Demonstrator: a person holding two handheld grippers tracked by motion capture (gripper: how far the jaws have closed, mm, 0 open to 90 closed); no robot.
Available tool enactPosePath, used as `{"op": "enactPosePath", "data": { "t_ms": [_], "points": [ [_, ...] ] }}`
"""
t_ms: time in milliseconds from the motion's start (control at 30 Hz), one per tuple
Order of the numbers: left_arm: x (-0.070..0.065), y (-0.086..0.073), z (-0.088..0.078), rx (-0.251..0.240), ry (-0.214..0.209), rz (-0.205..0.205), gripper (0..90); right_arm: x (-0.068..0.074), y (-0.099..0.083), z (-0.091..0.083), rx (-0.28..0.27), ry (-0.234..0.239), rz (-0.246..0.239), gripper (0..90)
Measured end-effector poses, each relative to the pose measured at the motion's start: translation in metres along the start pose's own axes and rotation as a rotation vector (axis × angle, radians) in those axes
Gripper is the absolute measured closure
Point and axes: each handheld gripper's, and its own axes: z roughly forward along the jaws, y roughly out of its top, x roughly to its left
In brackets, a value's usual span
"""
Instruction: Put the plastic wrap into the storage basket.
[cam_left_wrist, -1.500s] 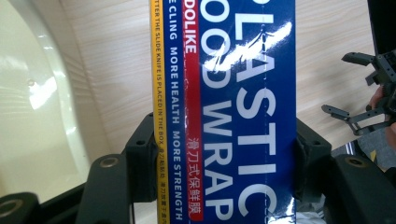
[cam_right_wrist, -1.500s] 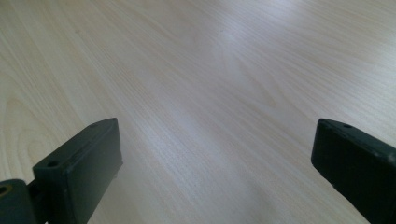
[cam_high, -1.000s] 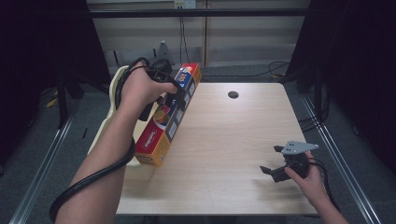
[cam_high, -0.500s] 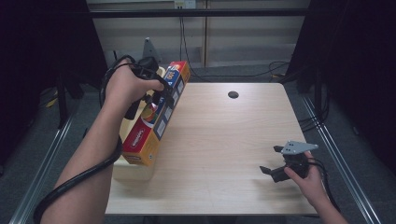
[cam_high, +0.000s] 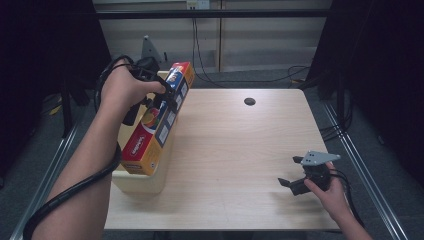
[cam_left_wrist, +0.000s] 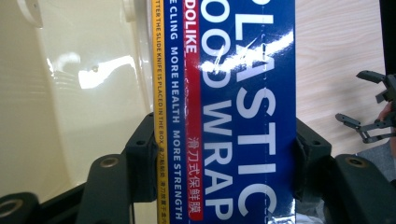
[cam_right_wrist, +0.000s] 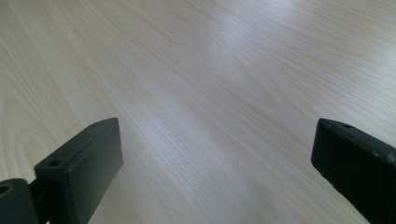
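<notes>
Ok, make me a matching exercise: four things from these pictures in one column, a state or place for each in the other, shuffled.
1. left gripper
2. right gripper
3. plastic wrap box
4. cream container

a. open, low over bare table
b. at the table's left edge
c. shut on the box
d. tilted, far end higher

Pairs: 1-c, 2-a, 3-d, 4-b

My worktop (cam_high: 240, 150): pale wood grain, with a round dark hole (cam_high: 249, 101) near its far edge. Black cables (cam_high: 295, 75) lie on the floor behind it, before a light wall panel (cam_high: 250, 40).
</notes>
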Motion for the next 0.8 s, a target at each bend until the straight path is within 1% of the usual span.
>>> {"op": "enactPosePath", "data": {
  "t_ms": [33, 100, 233, 333, 467, 533, 633, 700, 800],
  "points": [
    [0.003, 0.0, -0.001, -0.005, 0.008, 0.0, 40.4, 0.0, 0.0, 0.0, 0.001, 0.007, 0.005, 1.9],
    [0.004, 0.0, -0.002, -0.006, 0.008, -0.006, 40.4, 0.0, 0.0, 0.0, -0.001, 0.003, 0.002, 1.9],
    [0.01, -0.001, -0.005, -0.005, 0.007, -0.022, 40.4, 0.0, 0.0, 0.0, 0.002, 0.002, 0.002, 1.9],
    [0.014, -0.002, -0.007, -0.014, 0.009, -0.03, 40.4, 0.0, 0.0, 0.0, 0.002, 0.001, 0.0, 1.9],
    [0.018, -0.003, -0.01, -0.018, 0.023, -0.038, 40.4, 0.001, 0.0, 0.001, 0.003, 0.01, -0.001, 1.9],
    [0.021, -0.003, -0.012, -0.02, 0.022, -0.043, 40.4, 0.001, 0.0, 0.001, 0.003, 0.01, -0.001, 1.9],
    [0.024, -0.004, -0.012, -0.023, 0.035, -0.047, 40.4, 0.001, 0.0, 0.0, 0.003, 0.0, 0.002, 1.9],
    [0.027, -0.005, -0.012, -0.024, 0.032, -0.056, 40.4, 0.001, 0.0, 0.001, 0.003, 0.008, -0.002, 1.9],
    [0.028, -0.005, -0.013, -0.021, 0.029, -0.058, 40.4, 0.001, 0.0, 0.001, 0.006, 0.006, -0.002, 1.9]
  ]
}}
